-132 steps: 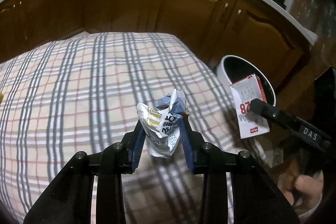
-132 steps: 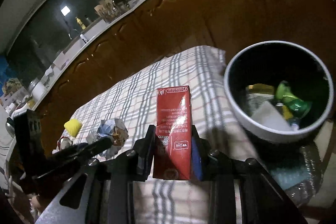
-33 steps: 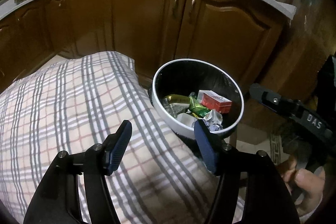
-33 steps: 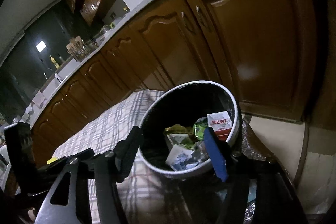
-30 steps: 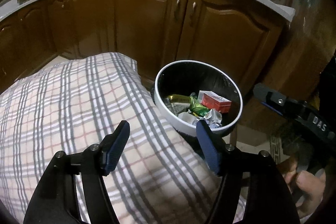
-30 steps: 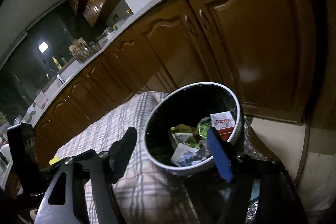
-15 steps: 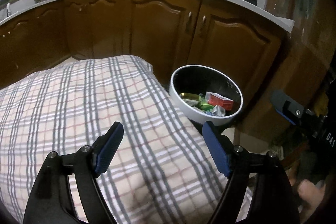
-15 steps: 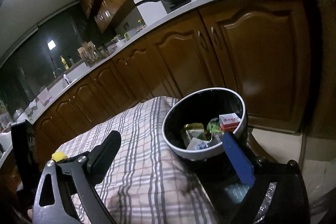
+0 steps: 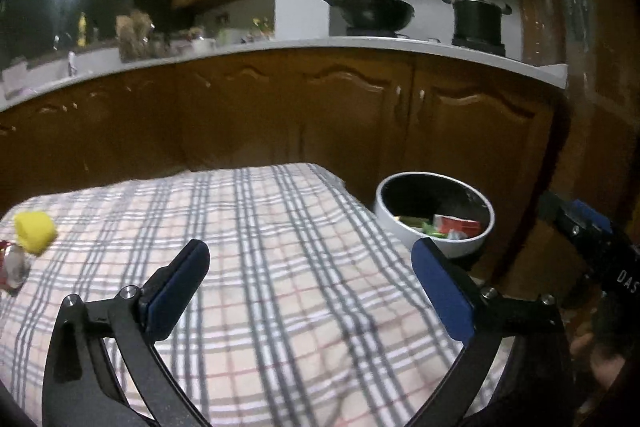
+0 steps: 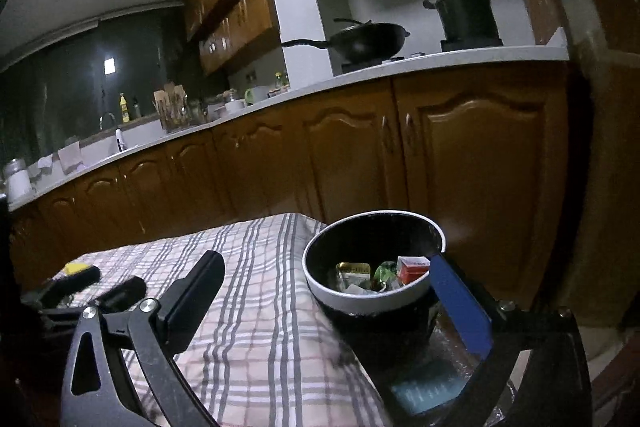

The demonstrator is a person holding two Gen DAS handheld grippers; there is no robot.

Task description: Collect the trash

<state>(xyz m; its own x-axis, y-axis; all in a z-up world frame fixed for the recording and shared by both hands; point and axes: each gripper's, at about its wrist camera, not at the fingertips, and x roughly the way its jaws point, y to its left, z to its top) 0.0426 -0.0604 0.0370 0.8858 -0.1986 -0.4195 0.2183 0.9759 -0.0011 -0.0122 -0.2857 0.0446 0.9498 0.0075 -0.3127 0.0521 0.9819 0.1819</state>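
Left tongs (image 9: 306,283) spread wide, nothing held, hovering over plaid cloth (image 9: 256,227) on bench. Right tongs (image 10: 328,301) likewise wide open, empty. Bin (image 10: 372,297) just off cloth's right edge, ahead-right of both tongs; red carton (image 10: 412,267), green wrapper (image 10: 383,273) inside. Yellow crumpled scrap (image 9: 34,235) far left on cloth, silver-red piece (image 9: 12,267) beside it, well apart from left tongs.

The left gripper (image 9: 306,271) has black angular finger arms with triangular cut-outs, silver screw heads and dark blue pads (image 9: 440,291). The right gripper (image 10: 324,291) matches it; its body carries white "DAS" lettering, beside bare skin.
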